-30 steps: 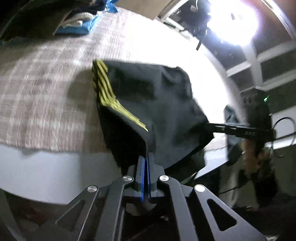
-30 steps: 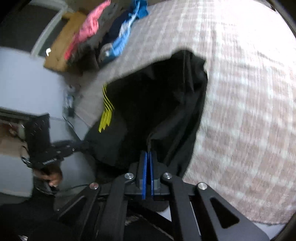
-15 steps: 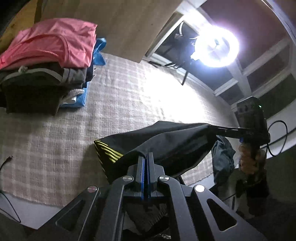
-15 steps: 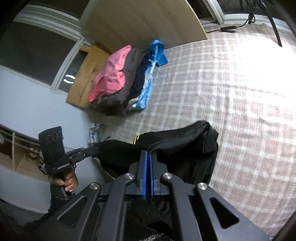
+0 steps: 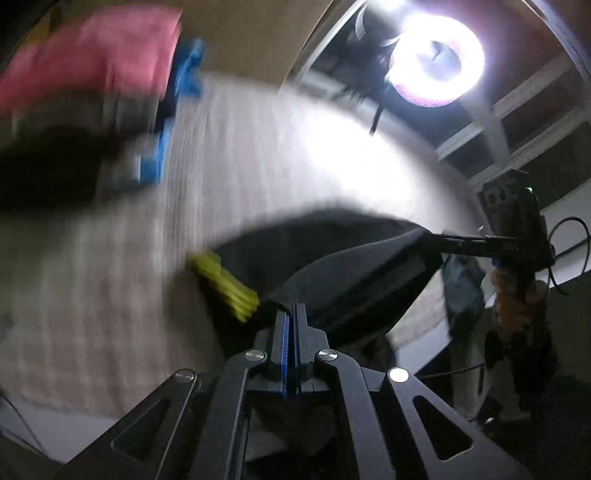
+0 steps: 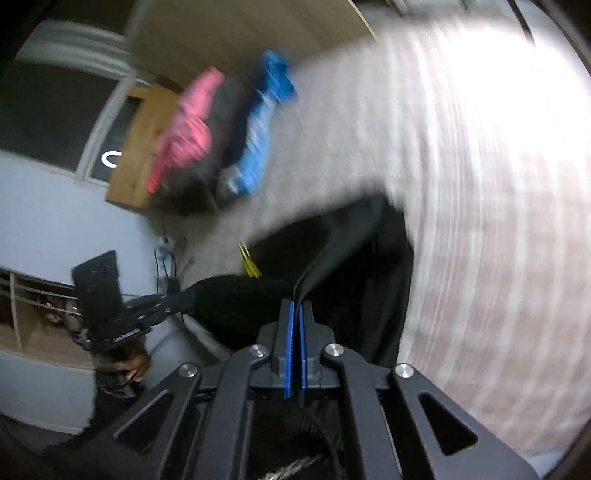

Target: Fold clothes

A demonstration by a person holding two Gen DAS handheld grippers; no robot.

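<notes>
A black garment with yellow stripes (image 5: 354, 266) hangs stretched between both grippers over the checked bed cover (image 5: 110, 280). My left gripper (image 5: 294, 308) is shut on one edge of it, beside the yellow stripes (image 5: 225, 286). My right gripper (image 6: 296, 304) is shut on the other edge (image 6: 332, 258). Each gripper shows in the other's view, the right one (image 5: 461, 242) pinching the cloth at the right, the left one (image 6: 173, 301) at the left. Both views are blurred by motion.
A pile of folded clothes, pink on top with blue beside (image 5: 92, 66), lies at the far side of the bed (image 6: 192, 125). A bright ring light (image 5: 436, 62) shines beyond the bed. A wooden headboard (image 6: 236, 33) stands behind the pile.
Both grippers lifted the black garment off the bed and are swinging it forward over the cover. The pile of clothes has come closer in both views.
</notes>
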